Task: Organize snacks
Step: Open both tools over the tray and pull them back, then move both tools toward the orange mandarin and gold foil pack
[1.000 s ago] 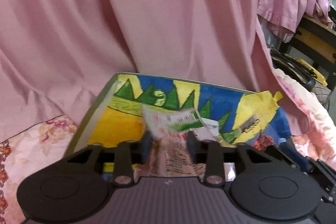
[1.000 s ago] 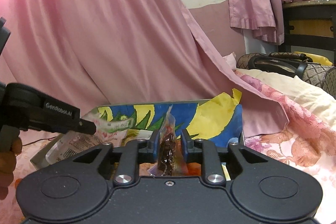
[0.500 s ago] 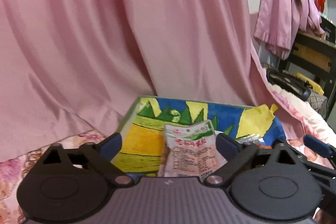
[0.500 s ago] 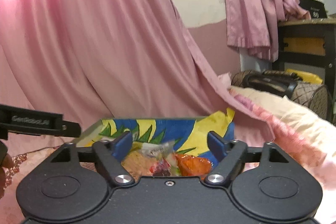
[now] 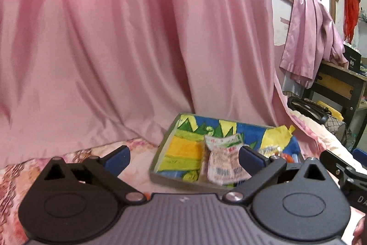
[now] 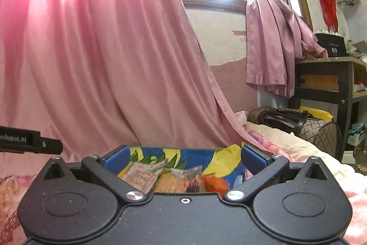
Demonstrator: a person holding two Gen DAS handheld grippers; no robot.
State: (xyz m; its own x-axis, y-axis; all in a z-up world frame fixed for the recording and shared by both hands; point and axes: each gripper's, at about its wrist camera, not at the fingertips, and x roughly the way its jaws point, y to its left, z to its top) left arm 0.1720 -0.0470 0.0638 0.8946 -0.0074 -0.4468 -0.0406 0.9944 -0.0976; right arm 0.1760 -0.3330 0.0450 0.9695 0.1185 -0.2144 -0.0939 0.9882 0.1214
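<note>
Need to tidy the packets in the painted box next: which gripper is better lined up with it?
Right, probably. The right gripper stands open and frames the painted box and its snack packets squarely. The left gripper, also open, has the box off to its right.

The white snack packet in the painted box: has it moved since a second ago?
Yes. The white packet was pinched above the box; now it lies inside the box, left hand-held gripper open and clear.
</note>
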